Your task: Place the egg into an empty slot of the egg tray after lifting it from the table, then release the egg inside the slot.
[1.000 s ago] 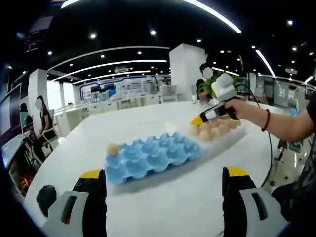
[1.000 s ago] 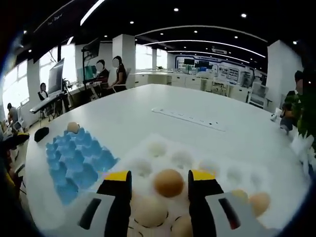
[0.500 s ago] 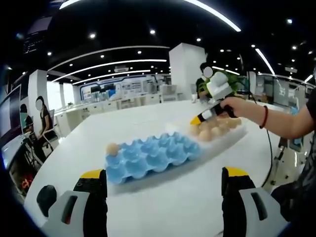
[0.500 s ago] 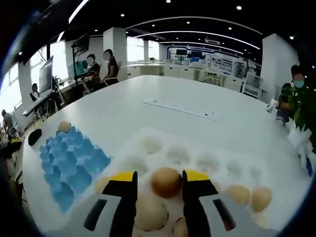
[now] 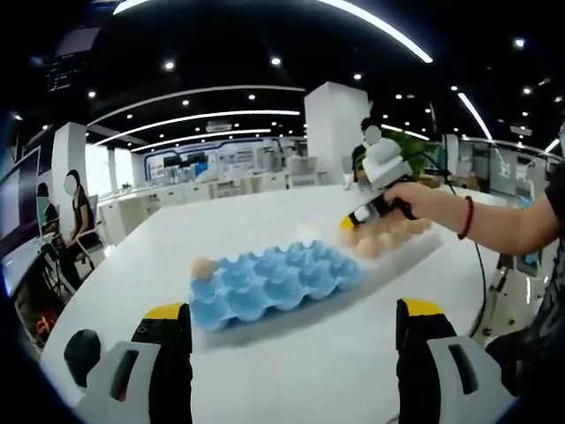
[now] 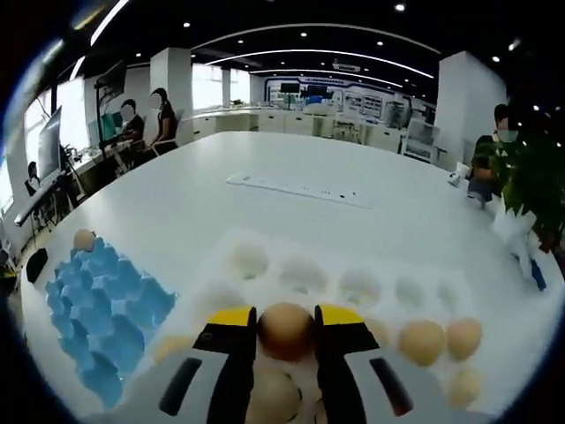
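Observation:
In the right gripper view, my right gripper [image 6: 285, 320] is shut on a brown egg [image 6: 285, 331] over the white tray [image 6: 353, 284], which holds several more eggs [image 6: 422, 341]. The blue egg tray [image 6: 99, 305] lies to the left with one egg [image 6: 84, 239] in a far corner slot. In the left gripper view, the blue egg tray [image 5: 269, 281] sits mid-table with that egg [image 5: 202, 267] at its left end. My left gripper [image 5: 291, 311] stands wide open before it, holding nothing. The right gripper [image 5: 362, 215], in a person's hand, is over the white tray [image 5: 393, 238].
A white power strip [image 6: 298, 190] lies farther back on the white table [image 6: 194, 212]. A small black object [image 5: 81, 352] sits near the table's left edge. A green plant [image 6: 530, 181] stands at the right. Seated people and desks are in the background.
My right gripper's jaws have drawn in onto the brown egg. In the left gripper view the right gripper has tipped and shifted slightly over the white tray. The left gripper has not moved.

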### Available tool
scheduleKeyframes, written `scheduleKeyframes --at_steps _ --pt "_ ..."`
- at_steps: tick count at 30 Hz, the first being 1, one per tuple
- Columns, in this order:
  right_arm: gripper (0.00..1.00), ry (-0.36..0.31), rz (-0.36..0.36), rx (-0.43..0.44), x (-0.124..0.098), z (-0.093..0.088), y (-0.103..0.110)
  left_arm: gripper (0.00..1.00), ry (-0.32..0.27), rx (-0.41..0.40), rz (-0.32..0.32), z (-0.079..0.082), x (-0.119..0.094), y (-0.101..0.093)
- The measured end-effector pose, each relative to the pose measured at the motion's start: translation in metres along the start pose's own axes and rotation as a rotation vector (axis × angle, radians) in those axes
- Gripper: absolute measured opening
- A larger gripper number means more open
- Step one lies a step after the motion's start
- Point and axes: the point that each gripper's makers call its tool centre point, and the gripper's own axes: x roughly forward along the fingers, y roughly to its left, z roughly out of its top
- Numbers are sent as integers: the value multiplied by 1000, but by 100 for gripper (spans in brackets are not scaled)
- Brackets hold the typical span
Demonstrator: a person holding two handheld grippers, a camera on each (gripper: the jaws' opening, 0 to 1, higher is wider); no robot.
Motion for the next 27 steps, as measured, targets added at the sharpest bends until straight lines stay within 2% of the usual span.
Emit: scheduleKeyframes --at_steps 4,8,17,20,22,23,27 --pt "27 0 5 5 0 0 -1 98 -6 -14 -5 -2 -2 0" --pt "27 -4 16 10 0 0 -1 98 13 -5 9 -6 -2 3" --pt "26 -18 40 49 -1 1 -3 98 10 -6 12 -5 -3 3" --pt "26 -48 69 93 -4 4 -4 98 8 -9 14 -6 -5 4" --pt "26 -94 90 101 -6 10 -4 98 10 -12 16 -6 -5 4" --pt "26 -86 96 110 -6 9 -5 97 11 -11 16 -7 -4 4" --pt "26 -130 122 116 -10 21 -4 97 14 -10 15 -7 -3 4"
